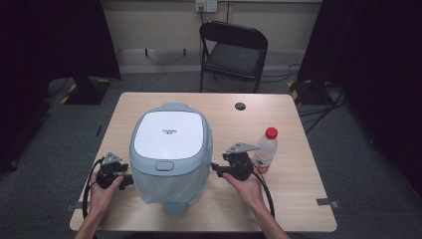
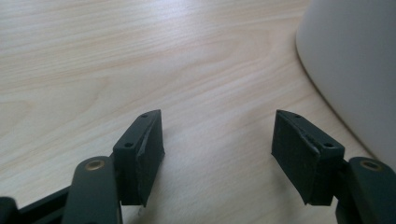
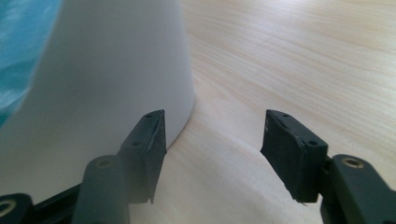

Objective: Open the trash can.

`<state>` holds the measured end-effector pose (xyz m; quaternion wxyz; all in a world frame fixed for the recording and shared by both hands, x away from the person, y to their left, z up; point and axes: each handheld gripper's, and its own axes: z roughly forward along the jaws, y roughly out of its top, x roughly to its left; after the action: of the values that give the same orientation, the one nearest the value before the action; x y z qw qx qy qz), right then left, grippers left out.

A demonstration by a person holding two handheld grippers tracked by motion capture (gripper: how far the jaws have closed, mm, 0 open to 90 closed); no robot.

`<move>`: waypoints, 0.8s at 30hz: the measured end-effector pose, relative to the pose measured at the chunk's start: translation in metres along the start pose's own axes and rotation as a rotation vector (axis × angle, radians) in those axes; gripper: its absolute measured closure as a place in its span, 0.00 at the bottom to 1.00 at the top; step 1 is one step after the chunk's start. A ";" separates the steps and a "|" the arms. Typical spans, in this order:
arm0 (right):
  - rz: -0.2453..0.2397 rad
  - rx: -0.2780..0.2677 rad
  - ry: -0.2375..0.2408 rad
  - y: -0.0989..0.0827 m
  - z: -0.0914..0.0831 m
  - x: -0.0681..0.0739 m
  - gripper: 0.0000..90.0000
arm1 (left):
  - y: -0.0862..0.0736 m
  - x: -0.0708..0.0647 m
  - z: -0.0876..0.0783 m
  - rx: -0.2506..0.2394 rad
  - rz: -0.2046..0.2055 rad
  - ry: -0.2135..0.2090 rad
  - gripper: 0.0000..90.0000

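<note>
A: Where is the bin?

B: The lidded trash bin (image 1: 170, 154) stands at the middle of the wooden table (image 1: 298, 199), white lid shut, a pale liner bag showing below its grey-blue rim.

A: And the hands?

B: The left hand (image 1: 102, 194) comes in from six o'clock, forearm angled up toward twelve, fingers wrapped round the left gripper (image 1: 130, 180), which lies level at the bin's nine o'clock and points in toward its wall. The right hand (image 1: 244, 186) mirrors it at the bin's three o'clock, with the right gripper (image 1: 213, 167) aimed at the bin from that side.

A: Are the tongs holding anything?

B: No. In the left gripper view the left gripper (image 2: 217, 140) has its jaws parted about halfway, with bare wood between them; the bin's white wall (image 2: 350, 70) sits at two o'clock, apart from the pads. In the right gripper view the right gripper (image 3: 212, 140) is likewise spread with nothing in it; the bin wall (image 3: 112, 84) runs close behind its left jaw, touching or not I cannot tell.

A: Anything else nearby?

B: A red-capped water bottle (image 1: 266, 149) stands just beyond the right gripper.
</note>
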<state>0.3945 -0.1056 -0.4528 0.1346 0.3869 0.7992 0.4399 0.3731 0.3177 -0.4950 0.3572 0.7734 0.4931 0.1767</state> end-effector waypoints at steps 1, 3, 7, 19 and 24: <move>-0.001 -0.006 0.012 -0.002 -0.002 0.000 0.47 | -0.001 -0.001 0.001 -0.002 0.009 0.019 0.36; 0.007 -0.017 0.013 -0.005 -0.007 0.001 0.49 | -0.002 -0.002 0.002 -0.013 0.050 0.041 0.34; -0.008 -0.007 -0.001 -0.004 -0.021 0.003 0.55 | -0.005 -0.001 0.004 -0.028 0.067 0.043 0.29; -0.016 -0.107 0.016 0.011 -0.070 0.010 0.68 | -0.004 0.001 0.005 -0.018 0.067 0.046 0.18; -0.032 -0.179 0.085 0.034 -0.092 0.015 0.74 | -0.004 0.001 0.006 -0.017 0.065 0.046 0.18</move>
<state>0.3502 -0.1389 -0.3709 0.1414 0.3415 0.7678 0.5234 0.3741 0.3172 -0.5021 0.3462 0.7818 0.4741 0.2101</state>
